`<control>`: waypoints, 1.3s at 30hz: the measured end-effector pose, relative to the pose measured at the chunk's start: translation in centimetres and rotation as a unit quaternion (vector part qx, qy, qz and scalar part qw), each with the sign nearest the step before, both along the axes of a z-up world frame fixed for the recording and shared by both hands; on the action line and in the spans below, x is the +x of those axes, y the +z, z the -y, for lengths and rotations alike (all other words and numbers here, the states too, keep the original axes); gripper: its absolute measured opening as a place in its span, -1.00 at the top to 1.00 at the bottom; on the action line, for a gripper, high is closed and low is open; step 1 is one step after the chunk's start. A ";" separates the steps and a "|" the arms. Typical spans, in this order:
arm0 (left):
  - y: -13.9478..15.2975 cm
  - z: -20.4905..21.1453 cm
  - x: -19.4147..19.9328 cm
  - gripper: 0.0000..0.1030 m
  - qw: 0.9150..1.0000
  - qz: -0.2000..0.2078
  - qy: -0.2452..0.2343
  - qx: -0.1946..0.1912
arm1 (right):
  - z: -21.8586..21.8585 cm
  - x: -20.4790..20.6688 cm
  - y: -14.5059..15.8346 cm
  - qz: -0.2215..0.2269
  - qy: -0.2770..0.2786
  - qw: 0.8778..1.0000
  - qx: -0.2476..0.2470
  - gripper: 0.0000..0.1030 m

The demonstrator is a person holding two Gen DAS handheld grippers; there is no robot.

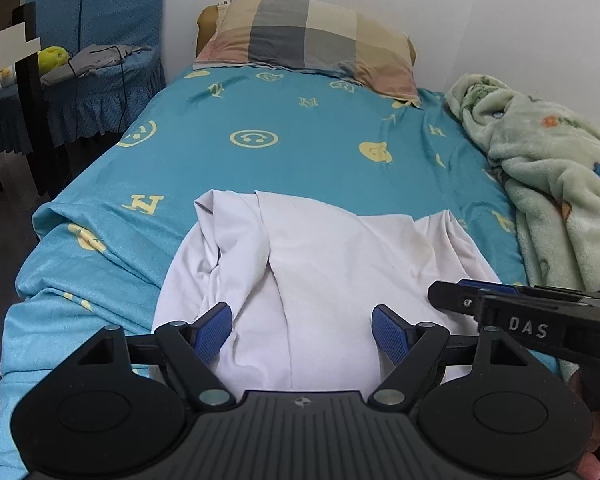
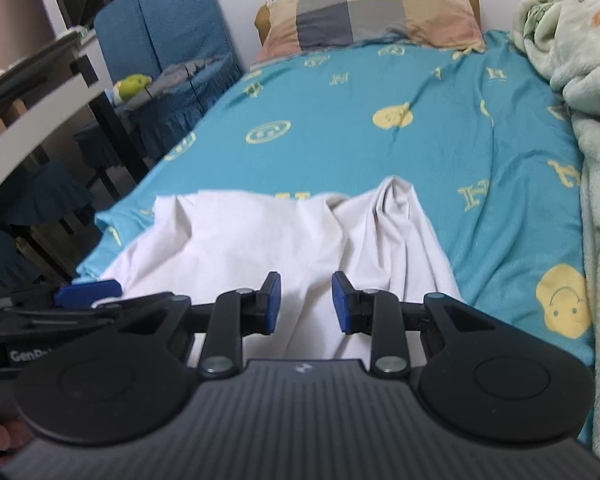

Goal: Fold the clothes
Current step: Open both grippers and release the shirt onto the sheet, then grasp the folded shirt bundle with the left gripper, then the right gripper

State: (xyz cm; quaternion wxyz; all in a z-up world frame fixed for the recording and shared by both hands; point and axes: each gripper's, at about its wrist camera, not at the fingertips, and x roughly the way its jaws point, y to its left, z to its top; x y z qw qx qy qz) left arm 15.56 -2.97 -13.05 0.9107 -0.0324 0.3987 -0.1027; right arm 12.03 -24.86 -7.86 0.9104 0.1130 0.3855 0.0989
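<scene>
A white garment [image 1: 320, 264] lies partly folded and wrinkled on the near end of the bed; it also shows in the right wrist view [image 2: 260, 240]. My left gripper [image 1: 302, 330] is wide open and empty, just above the garment's near edge. My right gripper [image 2: 306, 302] is open and empty, over the garment's near right part. The right gripper shows in the left wrist view [image 1: 540, 312] at the right, and the left gripper shows in the right wrist view [image 2: 60, 304] at the left.
The bed has a blue sheet [image 1: 300, 148] with yellow prints. A checked pillow [image 1: 312, 40] lies at the head by the wall. A pale green fleece blanket [image 1: 552, 176] is heaped along the right side. Blue-covered chairs [image 1: 100, 60] and dark furniture stand left.
</scene>
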 end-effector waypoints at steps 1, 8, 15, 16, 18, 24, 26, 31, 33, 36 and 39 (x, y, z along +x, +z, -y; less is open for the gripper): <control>-0.1 0.0 0.1 -0.55 1.000 -0.003 0.000 -0.001 | 0.0 -0.1 0.0 -0.002 0.000 1.000 0.000 0.39; -0.5 0.2 0.6 -0.59 1.000 -0.014 -0.007 -0.005 | -0.1 -0.1 -0.3 -0.013 0.002 1.000 0.009 0.40; -0.3 0.5 0.7 -0.60 1.000 -0.025 -0.009 -0.008 | -0.1 0.2 -0.6 -0.020 0.000 1.000 0.022 0.40; -0.1 0.4 0.6 -0.60 1.000 -0.026 -0.009 -0.011 | -0.1 0.2 -0.6 -0.021 0.000 1.000 0.023 0.40; 0.2 0.4 0.5 -0.60 0.999 -0.029 -0.008 -0.019 | -0.1 0.2 -0.6 -0.021 0.000 0.999 0.023 0.40; 0.7 -1.9 -1.2 -0.65 0.989 -0.077 0.038 -0.118 | 0.1 0.2 -0.6 -0.024 -0.005 0.999 0.032 0.40; -0.6 -3.4 -1.2 -0.72 0.975 -0.111 0.071 -0.176 | 0.2 0.3 -0.6 -0.025 -0.007 0.999 0.036 0.41; -4.1 -7.3 -1.3 -0.70 0.916 -0.194 0.149 -0.318 | 0.7 0.4 -0.5 -0.030 -0.018 0.998 0.051 0.43; -5.5 -8.8 -1.3 -0.69 0.883 -0.225 0.179 -0.371 | 0.9 0.5 -0.4 -0.033 -0.025 0.997 0.063 0.41; -6.9 -10.0 -0.9 -0.41 0.856 -0.233 0.201 -0.417 | 1.4 0.5 -0.2 -0.036 -0.036 0.995 0.088 0.38; -6.7 -10.3 -0.7 0.15 0.854 -0.208 0.201 -0.432 | 2.2 0.3 0.3 -0.031 -0.041 0.989 0.141 0.37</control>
